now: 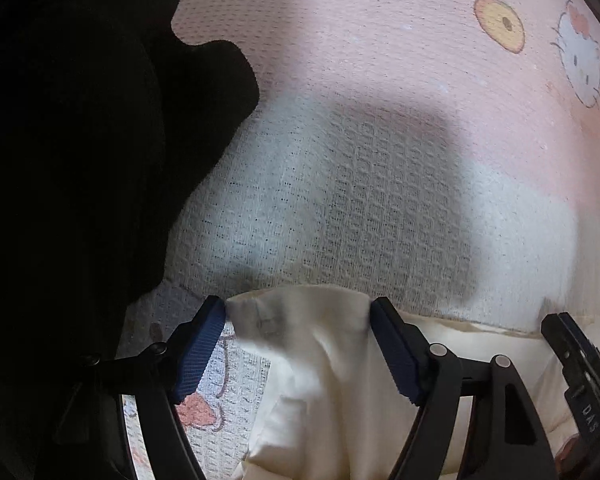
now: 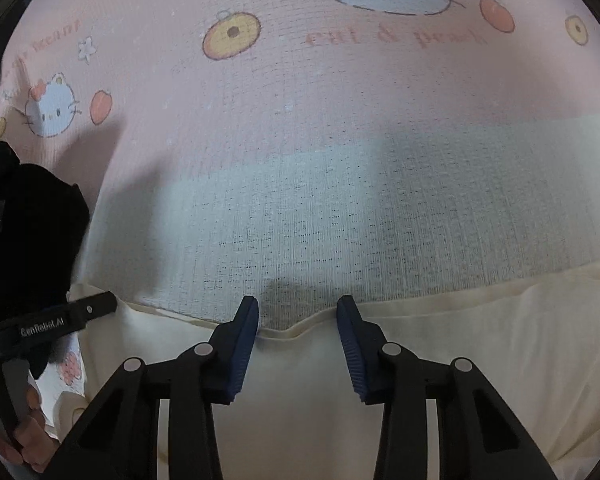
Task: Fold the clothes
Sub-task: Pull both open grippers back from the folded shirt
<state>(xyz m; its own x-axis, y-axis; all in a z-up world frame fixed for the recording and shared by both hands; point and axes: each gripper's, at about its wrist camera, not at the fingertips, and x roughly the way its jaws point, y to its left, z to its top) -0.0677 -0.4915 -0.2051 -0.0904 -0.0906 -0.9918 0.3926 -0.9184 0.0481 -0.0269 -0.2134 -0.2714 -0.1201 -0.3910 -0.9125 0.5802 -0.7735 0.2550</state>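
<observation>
A cream garment (image 1: 324, 380) lies on a pink and white printed blanket (image 1: 380, 80). My left gripper (image 1: 300, 306) points down at one corner of it. The bunched corner spans the wide gap from one blue pad to the other, and I see no pinch, so the jaws stand open. My right gripper (image 2: 298, 302) is further along the same edge of the cream garment (image 2: 480, 340). Its hem (image 2: 296, 330) rises in a small ridge between the two pads, which are apart and clear of the cloth. The left gripper (image 2: 52, 320) shows at the left of the right wrist view.
A black cloth mass (image 1: 80, 160) covers the left side next to the left gripper, also visible as a dark heap (image 2: 32, 220) in the right wrist view. A person's hand (image 2: 28, 440) holds the left tool. The blanket (image 2: 300, 120) with cat prints stretches ahead.
</observation>
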